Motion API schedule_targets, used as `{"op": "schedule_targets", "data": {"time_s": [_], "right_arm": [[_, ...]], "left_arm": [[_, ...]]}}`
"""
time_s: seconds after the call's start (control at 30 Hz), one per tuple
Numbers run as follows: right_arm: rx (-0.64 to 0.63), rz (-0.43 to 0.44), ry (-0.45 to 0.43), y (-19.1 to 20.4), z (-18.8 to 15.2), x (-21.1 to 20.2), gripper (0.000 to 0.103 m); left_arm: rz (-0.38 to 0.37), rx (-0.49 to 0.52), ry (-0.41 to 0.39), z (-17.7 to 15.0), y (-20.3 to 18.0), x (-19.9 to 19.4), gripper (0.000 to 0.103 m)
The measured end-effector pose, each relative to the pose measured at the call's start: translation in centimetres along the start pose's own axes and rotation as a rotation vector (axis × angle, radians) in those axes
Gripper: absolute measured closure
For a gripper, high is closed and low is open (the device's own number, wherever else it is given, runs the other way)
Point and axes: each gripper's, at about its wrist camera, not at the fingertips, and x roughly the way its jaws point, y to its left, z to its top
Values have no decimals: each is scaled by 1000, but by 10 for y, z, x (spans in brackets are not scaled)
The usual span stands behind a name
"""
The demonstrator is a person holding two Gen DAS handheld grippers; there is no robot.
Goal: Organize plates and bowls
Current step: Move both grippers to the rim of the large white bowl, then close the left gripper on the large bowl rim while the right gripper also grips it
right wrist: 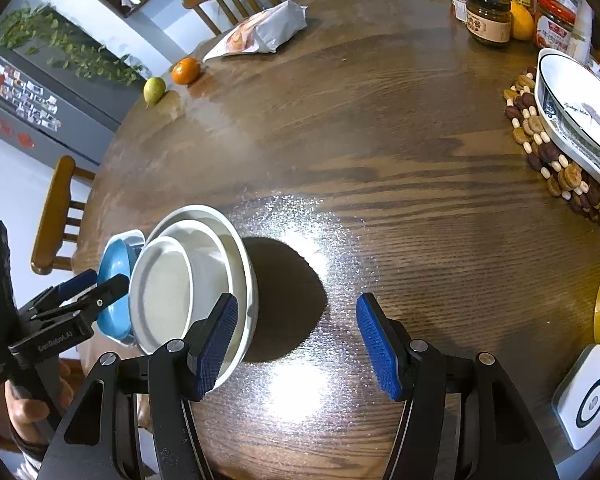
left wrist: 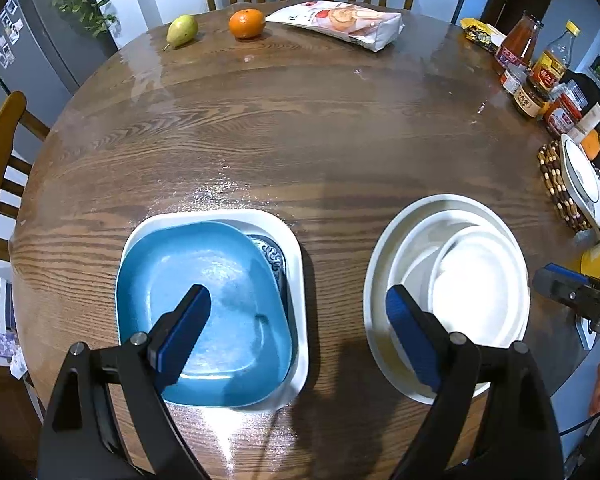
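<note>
Left gripper (left wrist: pixel 298 334) hovering wide apart, empty, over the gap between blue plate (left wrist: pixel 204 316), stacked in a white square dish (left wrist: pixel 296 264), and nested white bowls (left wrist: pixel 448 292). Right gripper (right wrist: pixel 296 344) spread, gripping nothing, over bare table (right wrist: pixel 380 160). Bowls sitting near table's near edge; middle lying open.

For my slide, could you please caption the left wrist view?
Open left claw above blue plate and nested white bowls.
</note>
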Motion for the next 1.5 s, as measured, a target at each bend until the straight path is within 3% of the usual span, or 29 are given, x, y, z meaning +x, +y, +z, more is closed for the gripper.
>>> {"op": "schedule_targets", "data": {"time_s": [0.2,0.73,1.07,1.37,1.5], "right_arm": [[0,8,-1,-1,-1,2,41],[38,84,24,-6,0,10,41],[94,140,47,-15,-4,15,56],[68,106,55,-8,-3,16,57],[57,105,63,-4,-3,19,63]], "left_arm": [[-74,-43,42,1,12,6,15],[-158,-90,131,8,17,18,26],[-202,-106,182,12,22,24,31],[-180,-74,205,12,17,26,32],[-144,-24,200,12,7,28,39]]}}
